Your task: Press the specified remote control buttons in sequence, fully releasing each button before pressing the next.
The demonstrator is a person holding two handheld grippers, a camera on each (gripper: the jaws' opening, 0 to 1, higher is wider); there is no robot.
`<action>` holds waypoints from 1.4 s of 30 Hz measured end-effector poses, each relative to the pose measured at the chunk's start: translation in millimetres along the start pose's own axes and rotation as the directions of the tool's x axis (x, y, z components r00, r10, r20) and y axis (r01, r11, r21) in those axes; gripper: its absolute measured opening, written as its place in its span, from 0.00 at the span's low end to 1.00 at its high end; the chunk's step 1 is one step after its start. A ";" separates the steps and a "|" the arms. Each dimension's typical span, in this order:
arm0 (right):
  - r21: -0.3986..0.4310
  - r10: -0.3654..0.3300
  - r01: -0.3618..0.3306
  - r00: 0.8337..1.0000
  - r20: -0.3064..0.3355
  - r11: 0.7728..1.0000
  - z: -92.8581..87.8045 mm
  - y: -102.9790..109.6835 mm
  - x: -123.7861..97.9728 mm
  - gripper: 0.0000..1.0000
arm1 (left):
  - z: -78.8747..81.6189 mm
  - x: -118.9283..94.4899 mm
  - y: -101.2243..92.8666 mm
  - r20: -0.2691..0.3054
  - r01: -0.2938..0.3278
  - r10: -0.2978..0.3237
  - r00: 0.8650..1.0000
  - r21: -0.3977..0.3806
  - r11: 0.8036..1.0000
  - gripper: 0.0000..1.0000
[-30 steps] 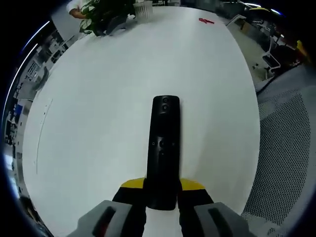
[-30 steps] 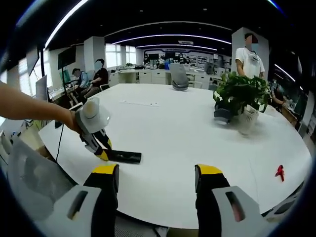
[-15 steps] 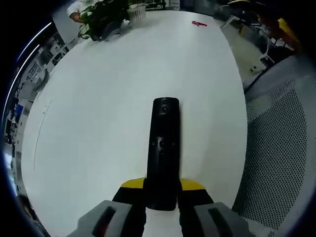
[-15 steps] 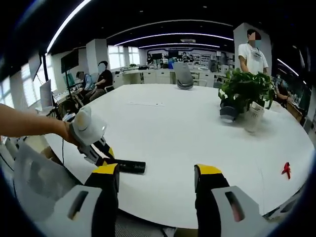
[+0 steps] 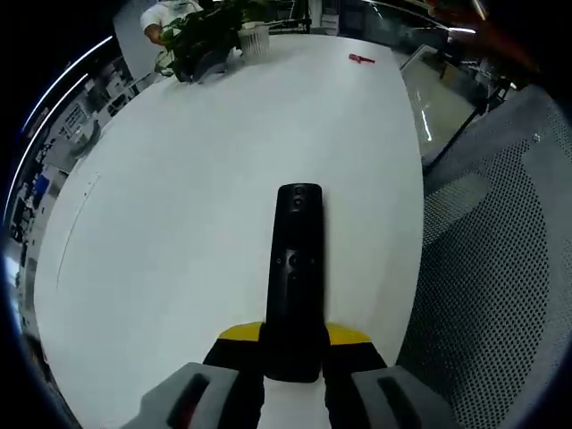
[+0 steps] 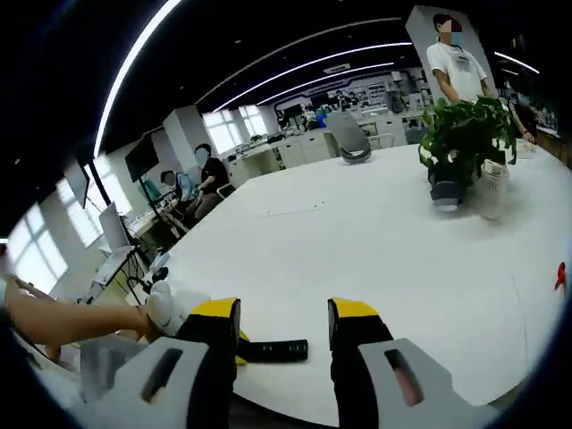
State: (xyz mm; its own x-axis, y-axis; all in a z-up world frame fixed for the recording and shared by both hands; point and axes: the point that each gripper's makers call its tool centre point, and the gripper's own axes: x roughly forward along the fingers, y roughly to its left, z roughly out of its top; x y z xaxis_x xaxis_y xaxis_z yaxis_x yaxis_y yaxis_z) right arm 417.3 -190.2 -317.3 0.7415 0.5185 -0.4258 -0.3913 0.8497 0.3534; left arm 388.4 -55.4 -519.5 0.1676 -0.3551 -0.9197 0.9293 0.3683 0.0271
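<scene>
Yellow-tipped fingers of the left gripper (image 5: 293, 344) were clamped on the near end of one black remote control (image 5: 296, 277), which lay lengthwise over the white table (image 5: 179, 206). Its small round buttons could be seen in the left gripper view, but no writing on it was legible. The right gripper (image 6: 283, 322) had its fingers apart, holding nothing; between them, the right gripper view showed the remote lying near the table's edge. That view also showed one potted plant (image 6: 465, 143), with one person (image 6: 454, 63) standing behind it. One small red object (image 5: 361, 59) lay far across the table.
</scene>
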 end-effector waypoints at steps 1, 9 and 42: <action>-0.005 0.005 -0.005 1.000 0.000 1.000 2.9 1.7 2.3 0.36 | 0.0 -0.2 -1.5 0.002 0.001 -0.001 1.000 0.002 1.000 0.23; 0.020 0.040 -0.039 0.997 -0.058 0.999 6.9 7.1 34.0 0.16 | -0.8 -0.8 -11.5 0.029 0.003 -0.003 1.000 -0.005 1.000 0.23; -0.007 -0.068 0.087 0.735 -0.675 0.996 -140.2 -41.9 111.9 0.00 | 0.5 -1.8 -17.4 0.160 0.014 -0.011 0.987 -0.014 1.000 0.24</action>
State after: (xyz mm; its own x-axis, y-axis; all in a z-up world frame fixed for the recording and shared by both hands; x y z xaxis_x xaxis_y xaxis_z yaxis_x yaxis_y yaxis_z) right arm 440.3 -154.3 -496.6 0.2040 0.3875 -0.8990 -0.3292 0.8920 0.3098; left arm 372.1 -61.6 -518.1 0.2077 -0.4923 -0.8452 0.9267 0.3757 0.0089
